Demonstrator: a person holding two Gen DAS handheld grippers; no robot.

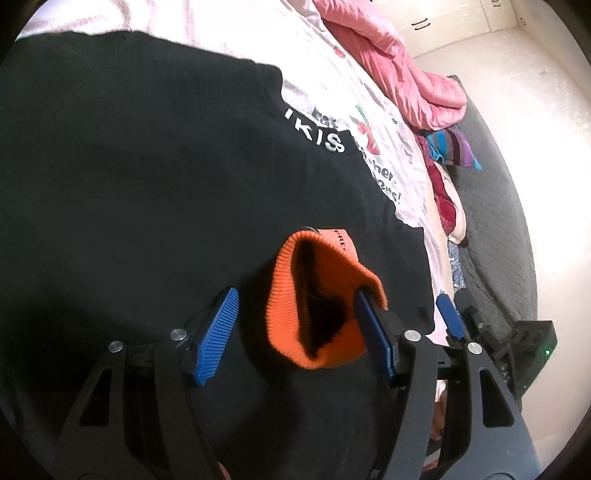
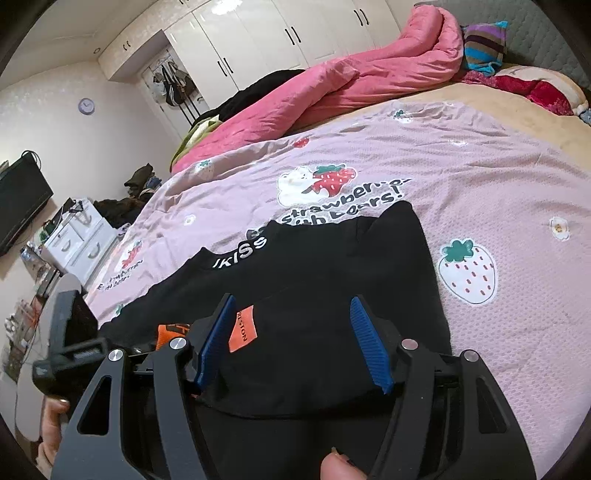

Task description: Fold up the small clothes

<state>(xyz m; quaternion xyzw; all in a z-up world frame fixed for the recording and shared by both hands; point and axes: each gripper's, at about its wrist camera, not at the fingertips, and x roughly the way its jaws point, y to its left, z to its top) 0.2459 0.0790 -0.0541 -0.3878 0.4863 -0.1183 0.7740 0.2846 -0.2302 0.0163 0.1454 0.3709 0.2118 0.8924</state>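
Black sweatshirt with white lettering at its collar lies spread on the pink strawberry-print bedsheet, its orange ribbed cuff turned up with the mouth gaping; an orange patch sits on the body of it; the cloth looks soft, thick and limp, light enough to lift by an edge, likely to sag and drag unless held at two points; the ribbed cuff is the firmest spot and should give a sure pinch, as would the hem or the shoulder seam, while a pinch in mid-panel would probably just bunch the fabric; the left gripper hangs over the cuff with its jaws apart, the right-hand blue pad against the cuff's rim or just inside its mouth, the other pad clear of it, so nothing is clamped; the right gripper stands just beside it over the black body, jaws likewise apart and empty, one pad beside the patch; a fingertip shows at its lower edge; beyond lie a rumpled pink quilt, a striped cloth near the headboard and white wardrobes
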